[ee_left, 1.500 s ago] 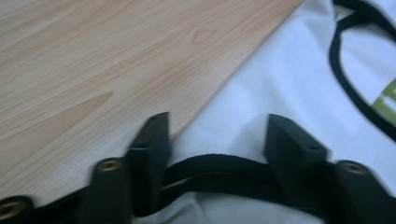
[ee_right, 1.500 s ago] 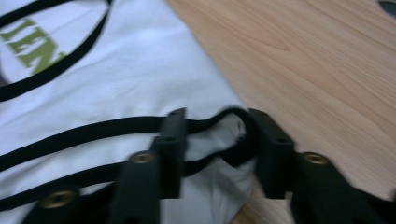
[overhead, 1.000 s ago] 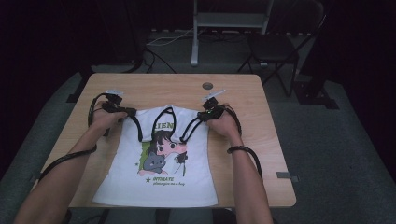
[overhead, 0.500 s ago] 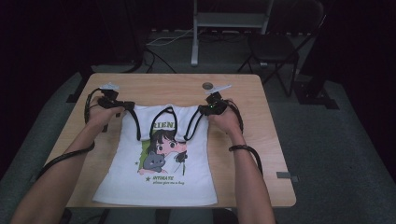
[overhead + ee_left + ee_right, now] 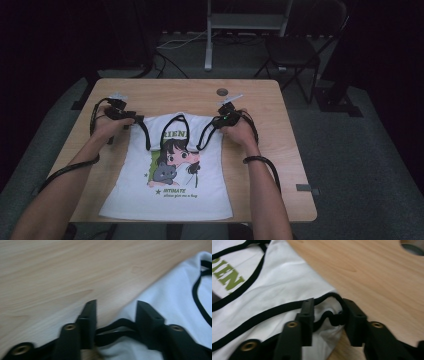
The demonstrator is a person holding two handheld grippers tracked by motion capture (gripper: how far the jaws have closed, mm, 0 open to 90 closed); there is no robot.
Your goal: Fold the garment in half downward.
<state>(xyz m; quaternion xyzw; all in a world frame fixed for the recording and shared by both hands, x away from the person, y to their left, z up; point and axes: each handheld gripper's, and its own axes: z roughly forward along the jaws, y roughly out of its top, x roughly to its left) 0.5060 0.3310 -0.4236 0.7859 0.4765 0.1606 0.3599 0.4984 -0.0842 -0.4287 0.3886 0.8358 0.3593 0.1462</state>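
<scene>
A white sleeveless shirt [image 5: 170, 190] with black trim and a cartoon print lies flat on the wooden table [image 5: 280, 165], its shoulder straps toward the far side. My left gripper [image 5: 131, 120] sits at the left strap. In the left gripper view my left gripper [image 5: 116, 306] has just been opening, and the black-edged strap [image 5: 115, 325] lies loose between its jaws. My right gripper [image 5: 220, 120] is at the right strap. It [image 5: 329, 303] has also just been opening, and the bunched strap end [image 5: 329, 315] rests slack in the gap.
A round cable hole [image 5: 222, 92] is set in the table beyond the shirt. Bare wood lies on both sides of the shirt. Behind the table stand a dark chair [image 5: 300, 50] and a metal stand [image 5: 245, 22] on the carpet.
Both hands shifted the shoulder straps slightly toward the far edge, then stayed put. The top of the shirt now lies flatter and more spread.
</scene>
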